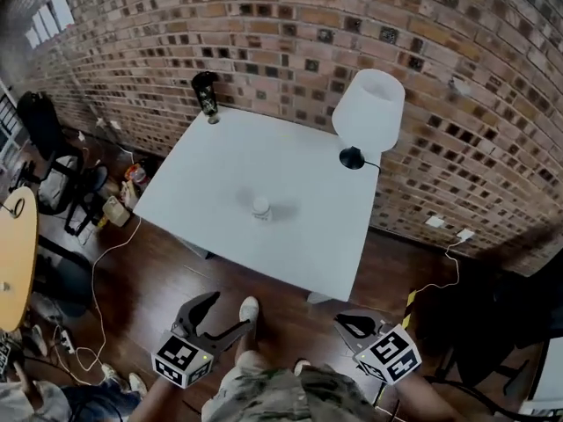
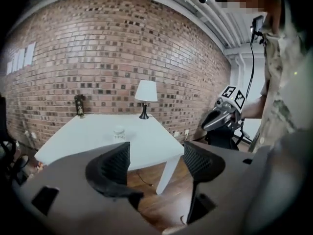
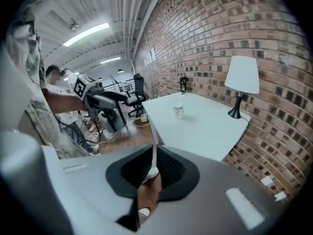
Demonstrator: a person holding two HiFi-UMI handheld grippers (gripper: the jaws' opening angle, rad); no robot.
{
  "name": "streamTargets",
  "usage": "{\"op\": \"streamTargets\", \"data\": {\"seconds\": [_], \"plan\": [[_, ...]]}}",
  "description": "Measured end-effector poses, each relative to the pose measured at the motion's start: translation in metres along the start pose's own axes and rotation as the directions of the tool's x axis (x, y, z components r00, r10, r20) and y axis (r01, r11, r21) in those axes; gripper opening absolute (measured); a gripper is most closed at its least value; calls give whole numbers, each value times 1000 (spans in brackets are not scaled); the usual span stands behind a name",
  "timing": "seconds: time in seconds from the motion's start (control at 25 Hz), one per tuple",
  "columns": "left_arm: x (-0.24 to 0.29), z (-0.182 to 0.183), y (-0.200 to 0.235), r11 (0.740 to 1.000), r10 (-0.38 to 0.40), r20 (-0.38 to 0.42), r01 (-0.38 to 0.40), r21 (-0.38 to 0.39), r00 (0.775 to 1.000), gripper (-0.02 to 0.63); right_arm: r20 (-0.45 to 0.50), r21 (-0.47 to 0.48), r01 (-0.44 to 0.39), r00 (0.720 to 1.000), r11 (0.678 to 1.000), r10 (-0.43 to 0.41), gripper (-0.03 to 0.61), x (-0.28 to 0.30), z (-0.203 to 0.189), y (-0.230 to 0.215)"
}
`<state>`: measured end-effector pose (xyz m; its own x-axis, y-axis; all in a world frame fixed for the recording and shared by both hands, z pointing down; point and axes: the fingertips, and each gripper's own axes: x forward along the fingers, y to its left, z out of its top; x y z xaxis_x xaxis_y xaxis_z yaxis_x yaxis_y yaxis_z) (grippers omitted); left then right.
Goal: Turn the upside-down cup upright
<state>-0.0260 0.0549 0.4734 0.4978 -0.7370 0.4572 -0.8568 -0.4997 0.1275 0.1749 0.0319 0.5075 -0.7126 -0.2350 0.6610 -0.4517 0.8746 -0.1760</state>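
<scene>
Cup [image 1: 261, 207]: small, pale, roughly cylindrical, glossy-looking. It stands alone near the middle of the table [image 1: 211, 161], a smooth matte white square top on white legs. Too small to tell which end is up. Both grippers are well apart from it, held off the table's near edge over the floor.

Left gripper [image 1: 230, 310]: black curved jaws spread apart. The left gripper view shows cross-hatched rubbery pads [image 2: 120, 161] with only floor and a table leg in the gap, nothing gripped. A marker cube with black-and-white squares sits on its body.

Right gripper [image 1: 356, 325]: jaws pressed nearly together. The right gripper view shows only a thin slit between the ribbed black pads [image 3: 167, 164], pinching nothing.

Lamp [image 1: 369, 111]: white tapered shade, thin black stem, round black base, at the table's far right corner by the wall. A small dark figure [image 1: 207, 93] stands at the far left corner. Wall [image 1: 290, 25]: rough red-brown brick, pale mortar. Floor [image 1: 167, 297]: dark polished wood planks, with a white cable [image 1: 101, 262] trailing across it.
</scene>
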Motion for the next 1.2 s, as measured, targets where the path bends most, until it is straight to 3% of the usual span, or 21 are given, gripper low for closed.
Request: {"op": "streamTargets", "data": {"seconds": [0.2, 0.36, 0.6, 0.76, 0.96, 1.2], "plan": [[-60, -15, -95, 997, 6, -21, -7, -79, 1000, 345, 23, -36, -68, 997, 997, 69, 26, -39, -25, 39], [-90, -9, -129, 999, 10, -39, -12, -50, 999, 334, 64, -18, -75, 995, 997, 76, 26, -62, -35, 61], [-112, -8, -163, 999, -50, 7, 50, -14, 999, 330, 104, -12, -62, 993, 998, 63, 29, -80, -48, 107], [-161, -25, -176, 998, -49, 44, 50, -24, 998, 328, 108, -35, -49, 993, 998, 52, 49, -83, -51, 155], [-236, -57, -173, 993, -44, 44, 48, -106, 998, 326, 115, -26, -31, 993, 999, 34, 60, -84, -43, 227], [-314, -102, -168, 991, -51, 62, 58, -121, 997, 318, 147, -61, -10, 989, 998, 18, 64, -85, -31, 325]]}}
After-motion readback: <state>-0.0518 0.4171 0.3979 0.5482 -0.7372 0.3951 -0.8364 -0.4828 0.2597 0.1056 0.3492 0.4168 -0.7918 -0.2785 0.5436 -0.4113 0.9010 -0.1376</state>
